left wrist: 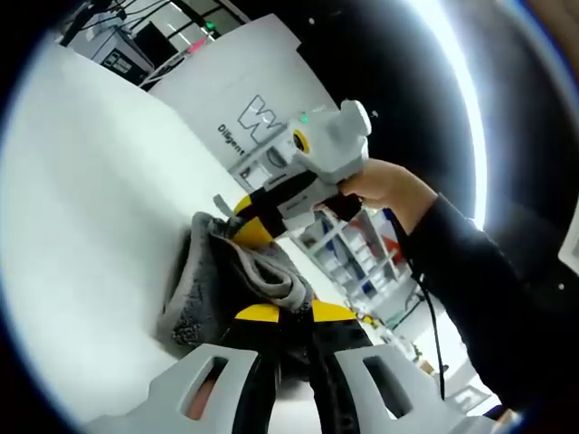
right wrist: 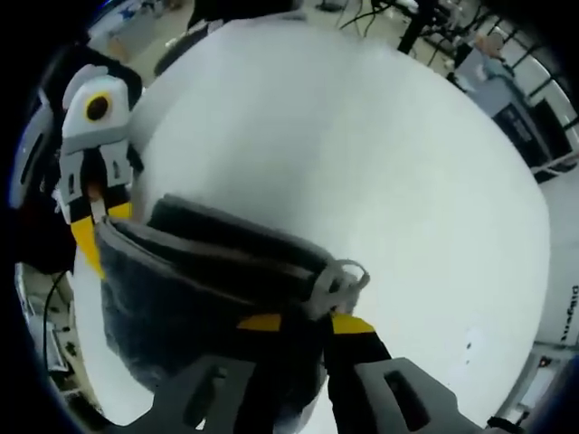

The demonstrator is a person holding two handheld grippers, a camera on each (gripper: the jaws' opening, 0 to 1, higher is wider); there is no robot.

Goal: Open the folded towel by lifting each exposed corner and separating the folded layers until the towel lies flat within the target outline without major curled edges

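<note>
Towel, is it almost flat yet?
Not yet. Done: both grippers have hold of the grey towel. In hand: the left gripper and right gripper each pinch an edge, lifting it off the white table. Left: its layers look bunched, so spreading flat remains.

The place looked like a robotics lab or test workshop. A broad, bare white tabletop (right wrist: 362, 163) served as the work surface, and a white panel with printed grey lettering (left wrist: 249, 122) stood behind it. Black metal equipment frames with dangling cables (left wrist: 136, 27) rose beyond the far edge, and open storage shelves stacked with small boxes (left wrist: 357, 258) showed in the background. A long bright strip light (left wrist: 466, 99) ran overhead.
</note>
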